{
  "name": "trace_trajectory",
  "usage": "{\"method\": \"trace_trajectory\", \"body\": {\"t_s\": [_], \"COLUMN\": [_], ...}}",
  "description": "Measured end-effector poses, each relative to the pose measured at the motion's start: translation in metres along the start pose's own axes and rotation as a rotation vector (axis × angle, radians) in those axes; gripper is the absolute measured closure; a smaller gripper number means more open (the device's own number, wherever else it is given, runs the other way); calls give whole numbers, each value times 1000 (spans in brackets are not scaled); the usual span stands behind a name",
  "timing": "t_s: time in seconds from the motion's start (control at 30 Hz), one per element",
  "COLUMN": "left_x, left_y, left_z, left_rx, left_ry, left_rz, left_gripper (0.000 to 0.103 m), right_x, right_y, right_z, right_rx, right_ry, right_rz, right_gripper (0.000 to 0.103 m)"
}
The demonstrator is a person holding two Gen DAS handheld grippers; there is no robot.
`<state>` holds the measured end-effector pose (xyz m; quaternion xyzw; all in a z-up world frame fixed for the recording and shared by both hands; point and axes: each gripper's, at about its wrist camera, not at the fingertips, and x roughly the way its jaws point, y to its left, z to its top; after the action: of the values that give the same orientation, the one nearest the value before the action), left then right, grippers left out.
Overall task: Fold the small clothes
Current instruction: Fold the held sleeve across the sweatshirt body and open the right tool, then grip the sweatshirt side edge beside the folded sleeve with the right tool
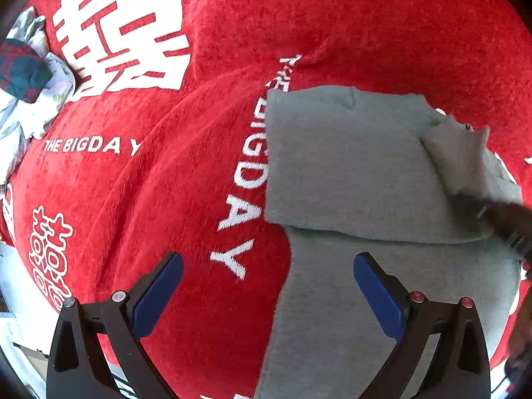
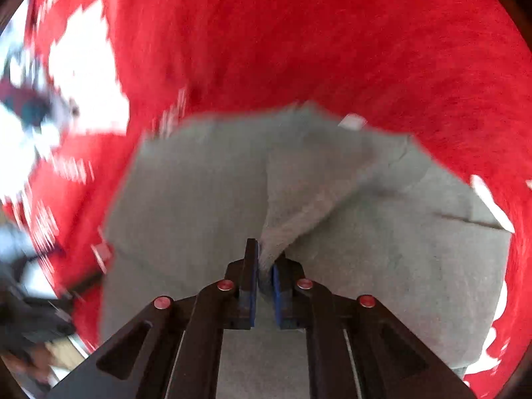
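A small grey garment [image 1: 339, 166] lies partly folded on a red blanket [image 1: 365, 26] printed with white lettering. My left gripper [image 1: 267, 262] hangs open above the garment's left edge, with nothing between its blue pads. In the blurred right wrist view my right gripper [image 2: 265, 259] is shut on a raised fold of the grey garment [image 2: 199, 179], which rises in a ridge from the fingers. The right gripper's dark tip [image 1: 498, 219] shows in the left wrist view at the right edge, pinching a lifted grey corner.
A heap of other clothes [image 1: 30, 76], white patterned fabric with a dark plaid piece, sits at the blanket's far left. Red blanket [image 2: 332, 33] stretches beyond the garment. Pale floor or furniture shows at the lower left.
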<state>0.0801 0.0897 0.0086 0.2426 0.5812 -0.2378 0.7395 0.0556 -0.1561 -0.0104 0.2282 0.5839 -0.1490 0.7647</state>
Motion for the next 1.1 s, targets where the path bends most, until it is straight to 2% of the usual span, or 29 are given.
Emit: {"method": "trace_trajectory", "body": {"t_s": [0.03,0.07,0.13,0.23,0.3,0.43,0.53,0.6,0.63,0.67,0.7,0.8,0.87,0.9,1.0,1.03,1.1], "left_x": [1,2,2,1,1,0,-5,-9,-10,-11,-12,-14,-14,-13,-10,-8,-7], "left_y": [1,2,1,-9,-20,-42,-52,-53,-51,-49,-44,-27,-14,-8,8,13,17], "left_z": [0,0,2,9,15,23,23,20,17,14,11,4,0,-2,-5,-5,-3], "left_rx": [-2,-3,-6,-4,9,19,19,31,38,40,37,19,-2,-15,-64,-85,-106], "left_ry": [3,5,3,-6,-16,-25,-33,-41,-43,-42,-40,-37,-32,-30,-15,-8,-4], "left_rz": [-3,-7,-31,-89,-114,-117,-124,-115,-108,-102,-95,-67,-47,-37,-18,-19,-19], "left_gripper": [1,1,1,1,1,1,1,1,1,1,1,1,1,1,1,1,1], "right_x": [3,0,-10,-26,-28,-23,-14,-3,1,4,4,-15,-23,-23,-7,-2,-1], "right_y": [4,4,2,-16,-37,-106,-126,-128,-126,-121,-112,-68,-24,-2,42,52,59], "right_z": [-6,-11,-20,-38,-46,-50,-37,-20,-12,-5,3,20,26,25,17,9,-7], "right_rx": [-15,-20,-20,19,98,512,660,684,680,663,624,378,157,51,-155,-203,-227], "right_ry": [15,10,-4,-4,1,-35,-94,-94,-92,-89,-87,-131,-130,-115,-28,-5,23], "right_rz": [1,9,25,58,95,308,432,459,460,452,424,325,247,205,121,78,69], "right_gripper": [70,52,37,37,37,37,37,37,50,87,96,96,96,96,93,90,73]}}
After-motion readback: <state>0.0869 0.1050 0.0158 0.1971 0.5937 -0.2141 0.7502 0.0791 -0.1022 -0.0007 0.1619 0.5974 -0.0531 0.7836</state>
